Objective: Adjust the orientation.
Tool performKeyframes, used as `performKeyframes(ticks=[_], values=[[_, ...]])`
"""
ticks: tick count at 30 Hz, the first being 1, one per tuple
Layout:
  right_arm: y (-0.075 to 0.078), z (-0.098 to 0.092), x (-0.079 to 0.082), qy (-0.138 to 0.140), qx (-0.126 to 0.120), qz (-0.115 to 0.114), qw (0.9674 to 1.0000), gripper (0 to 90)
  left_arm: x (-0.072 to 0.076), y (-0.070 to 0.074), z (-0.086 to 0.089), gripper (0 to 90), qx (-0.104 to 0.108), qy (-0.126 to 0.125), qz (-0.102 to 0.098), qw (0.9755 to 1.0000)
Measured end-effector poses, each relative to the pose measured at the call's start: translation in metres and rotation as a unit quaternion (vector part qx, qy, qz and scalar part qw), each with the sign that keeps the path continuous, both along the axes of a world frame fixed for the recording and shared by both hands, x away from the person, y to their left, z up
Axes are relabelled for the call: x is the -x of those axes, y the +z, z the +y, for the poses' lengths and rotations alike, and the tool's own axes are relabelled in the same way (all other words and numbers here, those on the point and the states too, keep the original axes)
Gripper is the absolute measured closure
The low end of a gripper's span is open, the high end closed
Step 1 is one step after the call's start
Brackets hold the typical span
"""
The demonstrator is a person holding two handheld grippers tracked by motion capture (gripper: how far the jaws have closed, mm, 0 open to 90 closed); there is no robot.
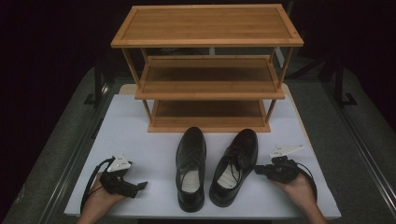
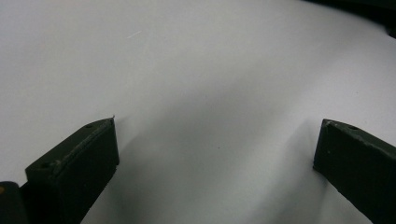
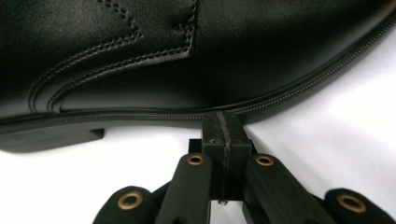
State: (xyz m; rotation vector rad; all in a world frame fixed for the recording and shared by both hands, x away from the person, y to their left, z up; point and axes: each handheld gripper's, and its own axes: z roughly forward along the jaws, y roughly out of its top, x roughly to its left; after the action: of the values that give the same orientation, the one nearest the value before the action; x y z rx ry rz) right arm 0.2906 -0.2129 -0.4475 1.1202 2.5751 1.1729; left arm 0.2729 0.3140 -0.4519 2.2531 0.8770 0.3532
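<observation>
Two black leather dress shoes stand side by side on the white tabletop [image 1: 140,121], toes toward a three-tier bamboo shoe rack [image 1: 208,70] at the table's far side. The right shoe [image 1: 235,165] is angled, its toe leaning away from the left shoe [image 1: 191,168]; both show pale insoles, stitched seams and a welted sole edge with a low heel step.

The right gripper [image 1: 258,170] lies at the right shoe's outer side — its jaws pressed together with nothing between them, tips just at the sole's welt [image 3: 224,114]. The left gripper [image 1: 140,186] rests well apart from the left shoe, jaws spread wide over bare tabletop.

Open room lies left of the shoes and along the near table edge; the rack's lowest shelf sits just beyond the toes.
</observation>
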Motion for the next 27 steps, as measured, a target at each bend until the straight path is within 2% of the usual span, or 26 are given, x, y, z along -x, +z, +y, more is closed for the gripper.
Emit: performKeyframes(ticks=[3, 14, 27], values=[[0.001, 0.003, -0.003, 0.003, -0.006, -0.002, 1.0000, 89.8, 0.000, 0.000, 0.000, 0.0, 0.000, 0.000, 0.000, 1.0000], [0.002, 0.018, -0.014, 0.012, 0.002, -0.002, 0.9999, 89.9, 0.000, 0.000, 0.000, 0.0, 0.000, 0.000, 0.000, 1.0000], [0.002, 0.045, -0.026, 0.043, 0.003, 0.000, 0.9991, 89.9, 0.000, 0.000, 0.000, 0.0, 0.000, 0.000, -0.001, 1.0000]])
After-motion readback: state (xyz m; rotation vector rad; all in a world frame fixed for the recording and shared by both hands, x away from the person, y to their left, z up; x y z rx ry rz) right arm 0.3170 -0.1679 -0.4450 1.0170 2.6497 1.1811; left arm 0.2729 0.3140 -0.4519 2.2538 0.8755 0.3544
